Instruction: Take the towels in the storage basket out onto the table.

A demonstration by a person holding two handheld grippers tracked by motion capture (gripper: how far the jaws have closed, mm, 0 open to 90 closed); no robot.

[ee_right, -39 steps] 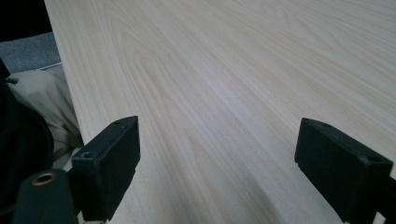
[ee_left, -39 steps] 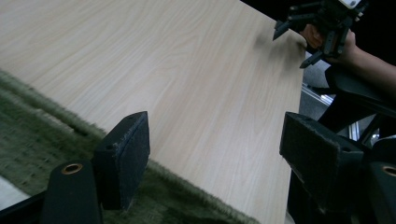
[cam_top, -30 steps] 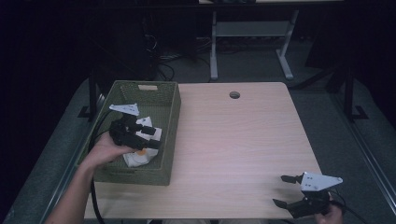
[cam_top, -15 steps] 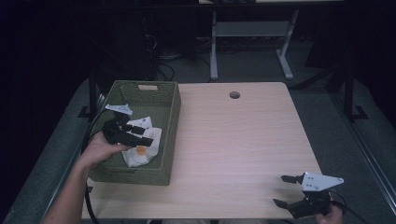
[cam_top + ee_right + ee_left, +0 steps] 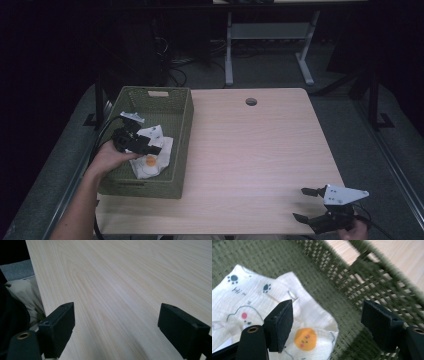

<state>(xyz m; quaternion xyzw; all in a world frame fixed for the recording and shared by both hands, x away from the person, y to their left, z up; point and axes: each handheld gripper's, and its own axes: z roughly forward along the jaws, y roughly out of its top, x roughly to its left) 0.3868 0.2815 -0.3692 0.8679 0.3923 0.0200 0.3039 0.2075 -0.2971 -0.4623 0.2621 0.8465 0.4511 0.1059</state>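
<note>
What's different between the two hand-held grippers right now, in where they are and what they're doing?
The left hand-held gripper reaches into the green basket, above a printed white cloth; the right hand-held gripper sits at the table's near right corner, over bare wood. The left one has the cloth between its jaws, not yet gripped; the right one has nothing between its jaws. Both stand open, and both have black jaws.

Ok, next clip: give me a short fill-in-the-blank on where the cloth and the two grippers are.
1. The printed white cloth lies inside the green woven ____.
2. The left gripper hovers over the cloth with its jaws ____.
3. The right gripper is at the table's near-____ corner.
4. The round face printed on the cloth between the left gripper's jaws is ____.

Missing words: basket; open; right; orange
</note>
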